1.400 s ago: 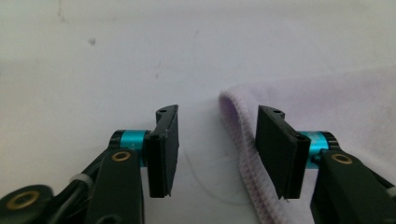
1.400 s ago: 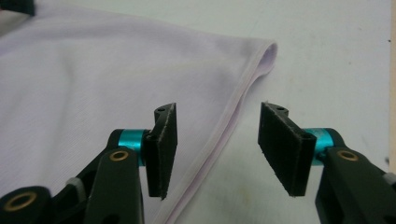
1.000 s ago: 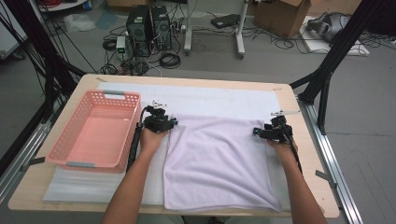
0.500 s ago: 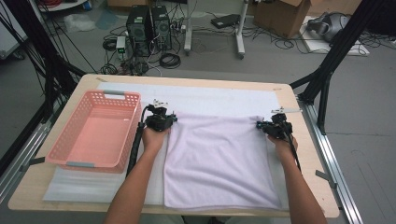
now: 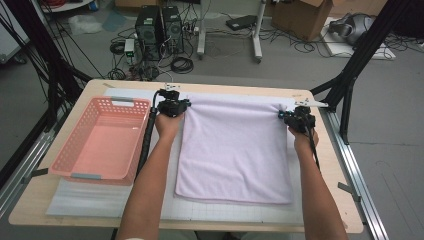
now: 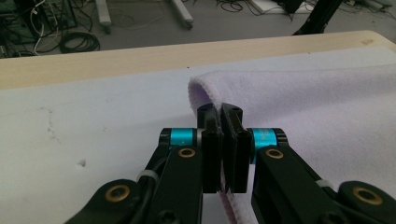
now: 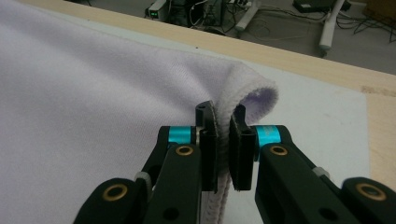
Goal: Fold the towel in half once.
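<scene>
High view: I am looking down on a lavender towel (image 5: 234,150) lying flat on the white mat (image 5: 100,202) over the table (image 5: 30,210), just right of a pink basket (image 5: 102,142). My left gripper (image 5: 172,106) is pinching the towel's far left corner, its fingers (image 6: 210,140) having just been closing and now pressing together on the hem. My right gripper (image 5: 298,119) is doing the same at the far right corner, fingers (image 7: 208,144) clamping the curled edge.
</scene>
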